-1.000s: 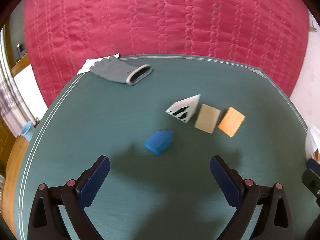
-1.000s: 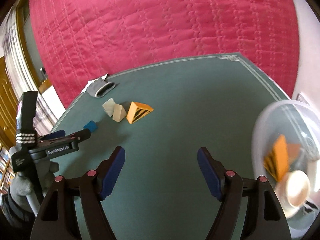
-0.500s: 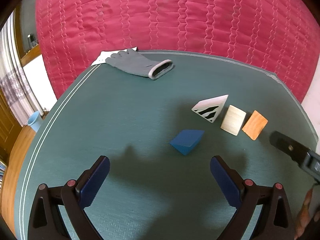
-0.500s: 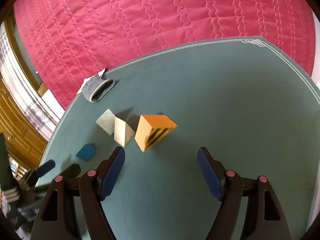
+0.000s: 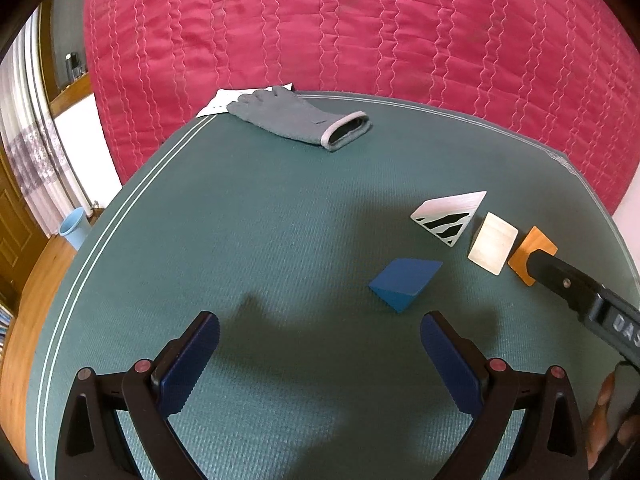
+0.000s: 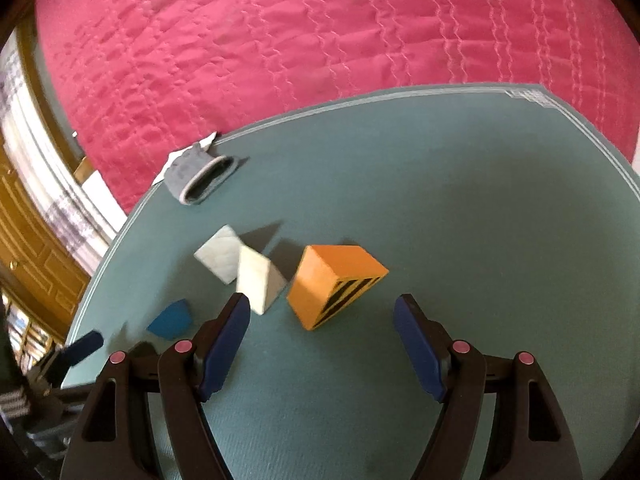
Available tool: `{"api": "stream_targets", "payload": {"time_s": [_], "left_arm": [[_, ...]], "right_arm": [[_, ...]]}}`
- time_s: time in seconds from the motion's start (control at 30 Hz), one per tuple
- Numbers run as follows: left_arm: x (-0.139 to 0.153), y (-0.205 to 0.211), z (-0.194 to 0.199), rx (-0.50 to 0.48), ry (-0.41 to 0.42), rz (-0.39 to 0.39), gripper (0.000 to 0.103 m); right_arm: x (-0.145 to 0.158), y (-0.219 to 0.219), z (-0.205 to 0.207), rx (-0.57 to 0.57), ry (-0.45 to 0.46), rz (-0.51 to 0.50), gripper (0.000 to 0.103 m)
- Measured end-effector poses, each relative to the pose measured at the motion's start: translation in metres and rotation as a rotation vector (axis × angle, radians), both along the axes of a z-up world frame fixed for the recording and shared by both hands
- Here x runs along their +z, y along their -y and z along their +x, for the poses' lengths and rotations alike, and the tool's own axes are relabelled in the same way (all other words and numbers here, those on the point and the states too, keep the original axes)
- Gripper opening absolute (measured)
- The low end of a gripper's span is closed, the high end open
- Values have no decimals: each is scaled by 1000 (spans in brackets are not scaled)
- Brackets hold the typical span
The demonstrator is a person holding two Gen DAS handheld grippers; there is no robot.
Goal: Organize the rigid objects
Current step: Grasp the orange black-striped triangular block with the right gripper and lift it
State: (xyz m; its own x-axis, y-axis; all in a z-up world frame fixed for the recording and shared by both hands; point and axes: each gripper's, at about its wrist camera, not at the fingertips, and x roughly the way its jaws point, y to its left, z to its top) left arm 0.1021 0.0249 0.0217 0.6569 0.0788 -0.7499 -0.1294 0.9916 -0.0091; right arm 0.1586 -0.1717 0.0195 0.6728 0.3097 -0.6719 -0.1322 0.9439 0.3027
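Note:
Four blocks lie on the green table mat (image 5: pixel 240 240). A blue wedge (image 5: pixel 404 282) sits just ahead of my left gripper (image 5: pixel 320 328), toward its right finger; that gripper is open and holds nothing. Behind it a white striped wedge (image 5: pixel 450 216), a cream block (image 5: pixel 494 248) and an orange block (image 5: pixel 532 250) stand in a row. In the right wrist view the orange striped block (image 6: pixel 332 284) lies just beyond my open, bare right gripper (image 6: pixel 320 308), with the cream block (image 6: pixel 258 280), white wedge (image 6: pixel 220 258) and blue wedge (image 6: pixel 170 320) to its left.
A grey glove (image 5: pixel 300 120) lies on a white paper (image 5: pixel 218 104) at the mat's far edge. A pink quilted cover (image 5: pixel 360 20) rises behind the table. A light blue cup (image 5: pixel 76 226) stands on the floor at left. The right gripper's arm (image 5: pixel 580 300) crosses the orange block's near corner.
The right gripper swung left, away from a clear bowl and up to the orange striped block. The left gripper drifted left, so the blocks sit further right, and the right gripper entered its view.

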Motion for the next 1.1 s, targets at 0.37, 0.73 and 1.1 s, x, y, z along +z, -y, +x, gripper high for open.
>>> {"api": "stream_targets", "payload": {"time_s": [0.37,0.73,1.1], "left_arm": [[-1,-2,0,3,-2,-8,102],[-2,-3,0,6,-8,-16,102],[-1,-5,1,8,-10,-18,102]], "right_arm": [[2,-13,27,-63,-2,-66,73],[0,-16,21,-18,2,-95,65],[0,-5,10,-22,-2,-169,50]]}}
